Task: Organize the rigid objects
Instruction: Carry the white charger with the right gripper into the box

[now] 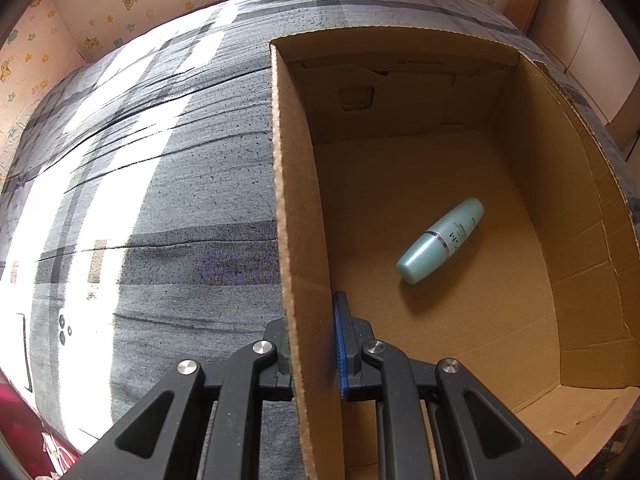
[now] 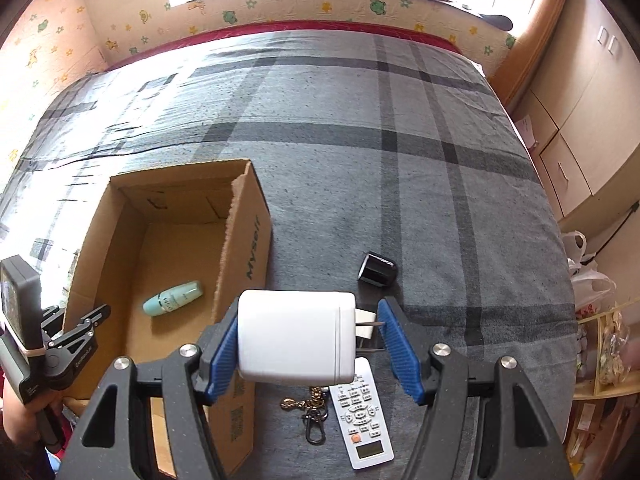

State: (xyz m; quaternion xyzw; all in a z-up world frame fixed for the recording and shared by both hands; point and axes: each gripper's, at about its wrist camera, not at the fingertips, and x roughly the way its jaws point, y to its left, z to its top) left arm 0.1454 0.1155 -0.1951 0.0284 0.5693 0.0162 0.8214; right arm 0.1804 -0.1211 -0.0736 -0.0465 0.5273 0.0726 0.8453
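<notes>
Toward the bed's left side, the cardboard box (image 2: 168, 240) wall is pinched by the left gripper (image 1: 312, 344); a teal bottle (image 2: 173, 298) lies inside. Just right of the box, the white jar (image 2: 296, 336) is held sideways between the right gripper's (image 2: 316, 350) fingers, long axis left-right, lid rightward. A remote (image 2: 366, 412), keychain (image 2: 310, 416) and black cap (image 2: 377, 269) remain on the bed.

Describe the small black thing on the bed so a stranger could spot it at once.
Start at the open cardboard box on the grey checked bedcover. Out on the cover, apart from the box's printed side, sits a black cap, beyond the white remote and keychain. It is the only glossy black, stubby item there.
</notes>
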